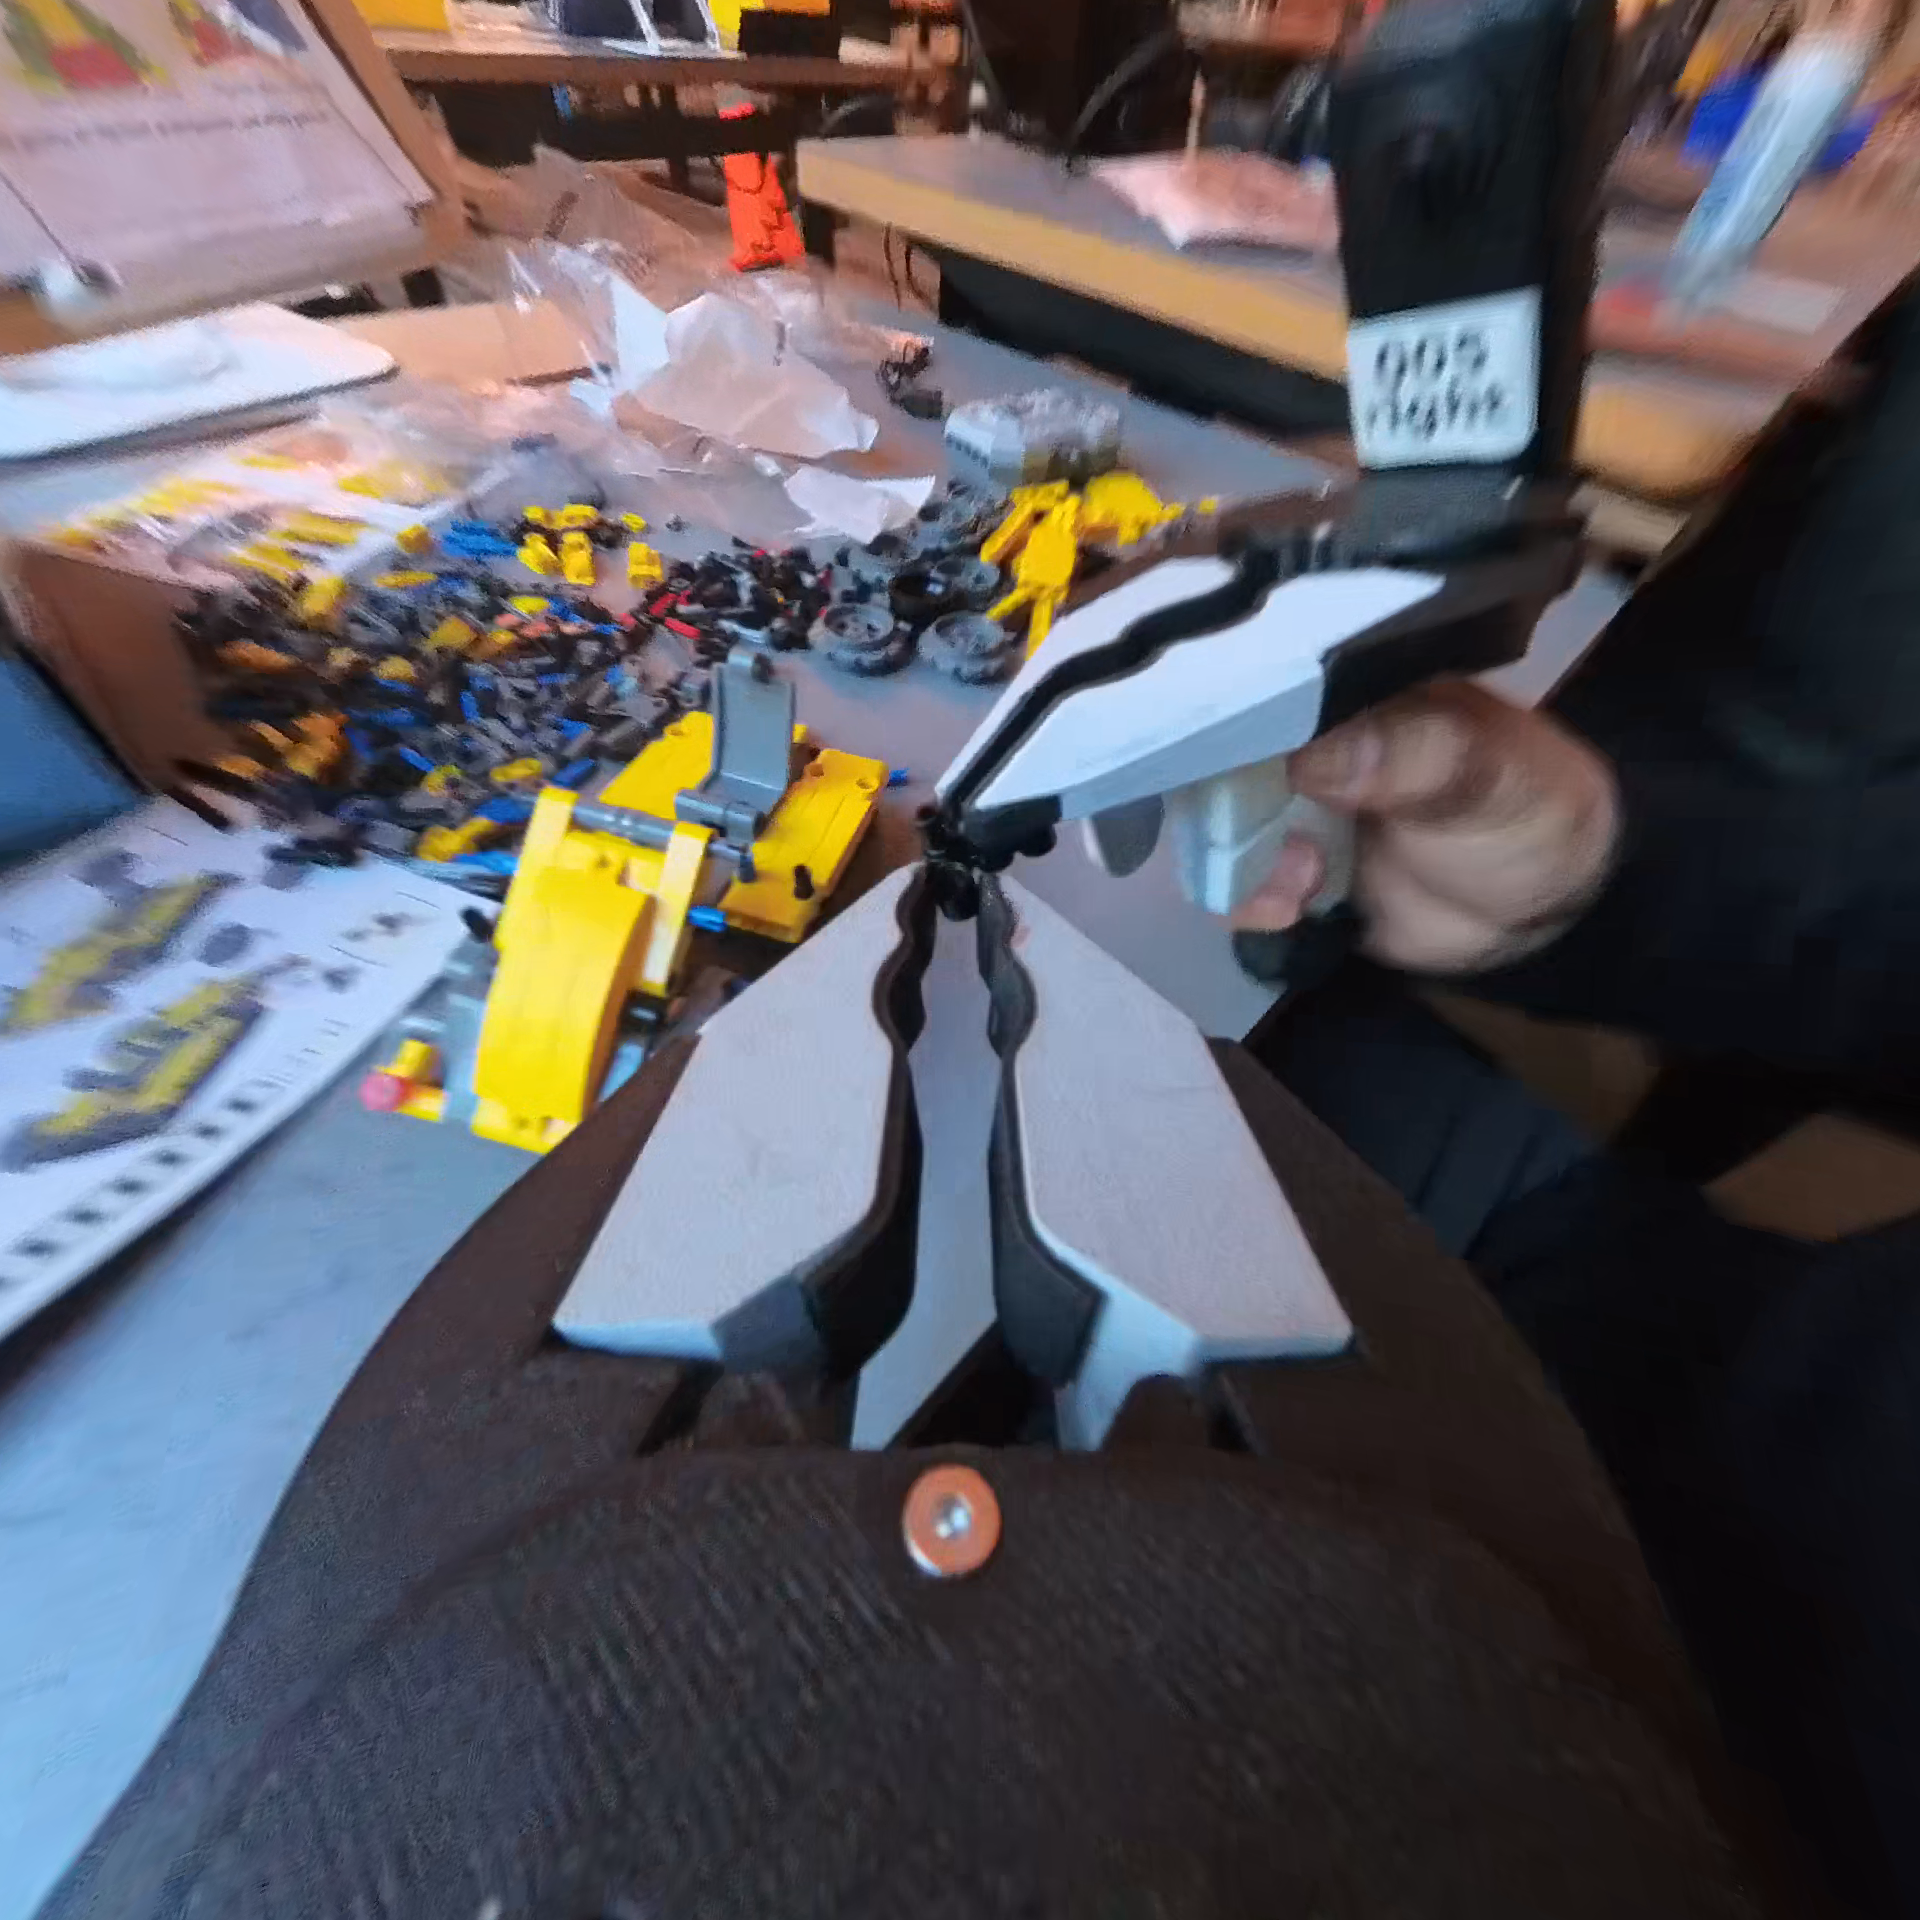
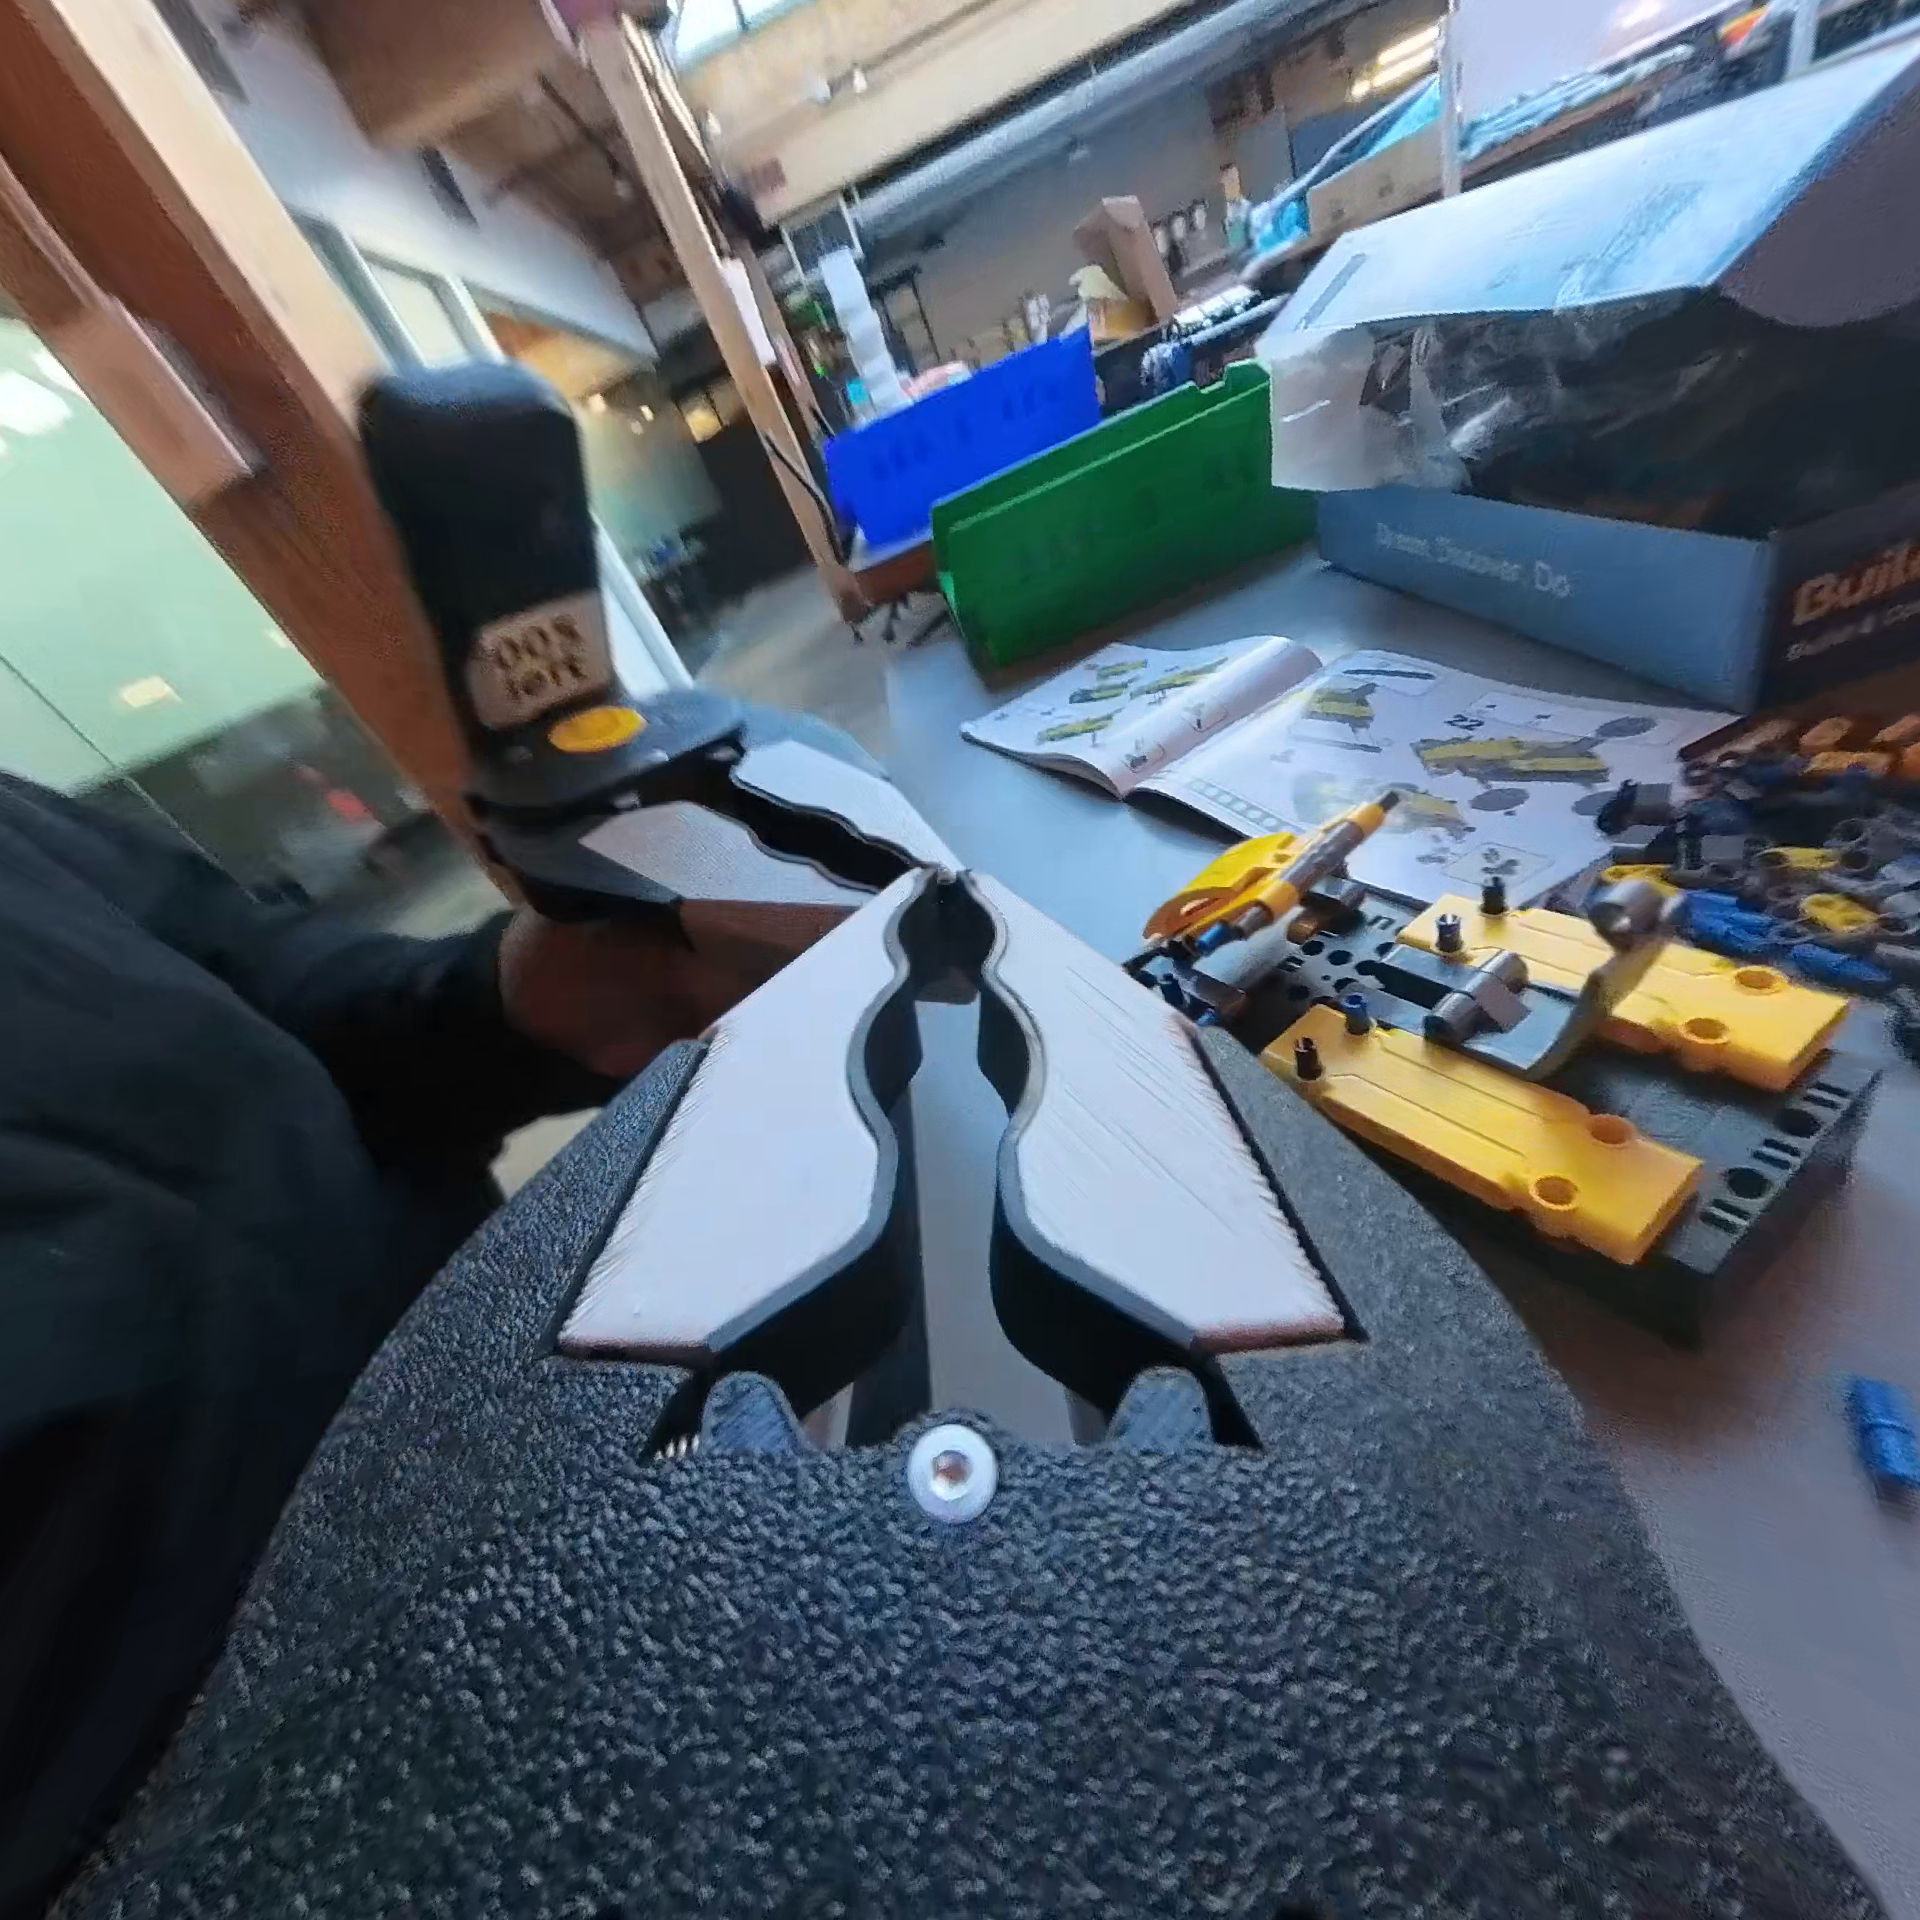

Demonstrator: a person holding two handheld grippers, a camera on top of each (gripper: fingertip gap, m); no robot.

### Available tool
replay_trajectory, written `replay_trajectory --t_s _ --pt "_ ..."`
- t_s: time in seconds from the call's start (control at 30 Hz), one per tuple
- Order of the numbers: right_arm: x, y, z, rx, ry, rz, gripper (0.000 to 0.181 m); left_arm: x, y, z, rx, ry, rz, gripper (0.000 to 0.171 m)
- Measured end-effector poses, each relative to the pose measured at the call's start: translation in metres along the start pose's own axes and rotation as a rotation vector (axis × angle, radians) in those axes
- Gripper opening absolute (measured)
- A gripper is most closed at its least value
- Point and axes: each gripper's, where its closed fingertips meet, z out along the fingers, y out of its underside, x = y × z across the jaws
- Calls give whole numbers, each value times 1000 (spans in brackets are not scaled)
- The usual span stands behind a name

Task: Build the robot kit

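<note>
Hand-held grippers' [image 1: 951,883] tips pinch blurred black piece [image 1: 951,854].

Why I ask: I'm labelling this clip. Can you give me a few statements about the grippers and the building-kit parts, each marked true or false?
1. The left gripper and right gripper meet tip to tip, both shut. True.
2. The instruction booklet is closed. False: it lies open on the table.
3. The yellow model rests on the table, in neither gripper. True.
4. No loose pieces lie on the table. False: many lie scattered there.
</note>
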Motion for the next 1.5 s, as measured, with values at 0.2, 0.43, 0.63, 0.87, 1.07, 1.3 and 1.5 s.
replay_trajectory --t_s 0.2,0.43,0.63,0.87,1.07,1.3,1.5 --pt "6 -7 0 89 -59 217 1 -2 -7 1 103 60 -193 4" --pt "20 -14 -6 193 -65 462 2 -8 -17 -11 112 -79 52 3" --pt "3 -11 5 196 -83 462 4 -1 -10 -2 20 -205 280 51" --pt "-2 -12 -1 232 -34 385 3 4 -24 -5 72 -9 15 22" --pt "-4 -7 0 212 -33 353 3 5 -17 0 32 -28 76 23" --pt "3 -12 -2 254 -17 370 1 5 -20 6 126 16 -133 23" --pt "56 -58 -65 373 83 344 3 19 26 13 48 120 -318 22"
